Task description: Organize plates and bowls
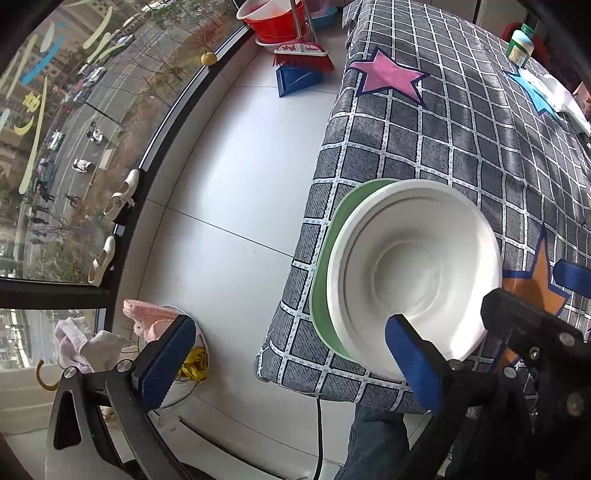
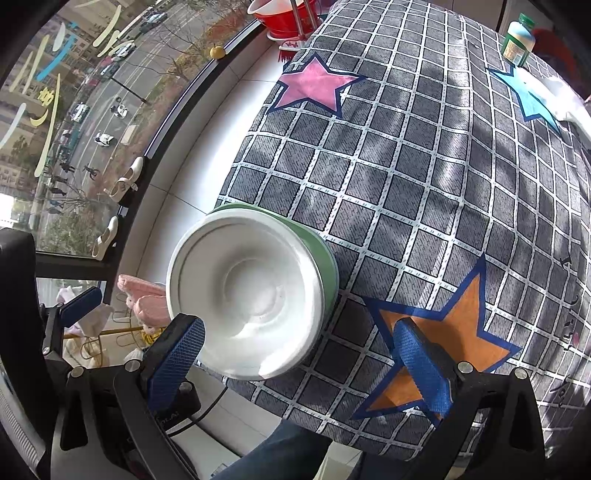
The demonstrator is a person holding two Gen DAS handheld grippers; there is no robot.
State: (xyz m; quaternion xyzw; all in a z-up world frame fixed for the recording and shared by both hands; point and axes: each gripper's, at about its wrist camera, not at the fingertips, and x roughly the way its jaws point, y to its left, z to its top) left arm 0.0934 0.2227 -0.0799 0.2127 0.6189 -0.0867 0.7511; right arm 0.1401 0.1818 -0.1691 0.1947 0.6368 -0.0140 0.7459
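A white bowl [image 1: 417, 273] sits nested on a green plate [image 1: 325, 280] near the front left corner of the checked tablecloth [image 1: 461, 147]. The same stack shows in the right wrist view, white bowl [image 2: 247, 291] on green plate [image 2: 325, 266]. My left gripper [image 1: 291, 362] is open and empty, its right finger in front of the bowl's near rim, its left finger over the floor. My right gripper [image 2: 299, 362] is open and empty, just in front of the stack, its left finger by the bowl's near rim.
A green-capped bottle [image 1: 521, 42] and a white cloth [image 1: 561, 96] lie at the table's far right. A red basin [image 1: 273, 18], broom and blue dustpan [image 1: 299, 77] stand on the floor beyond. Pink slippers [image 1: 147, 317] and a window lie to the left.
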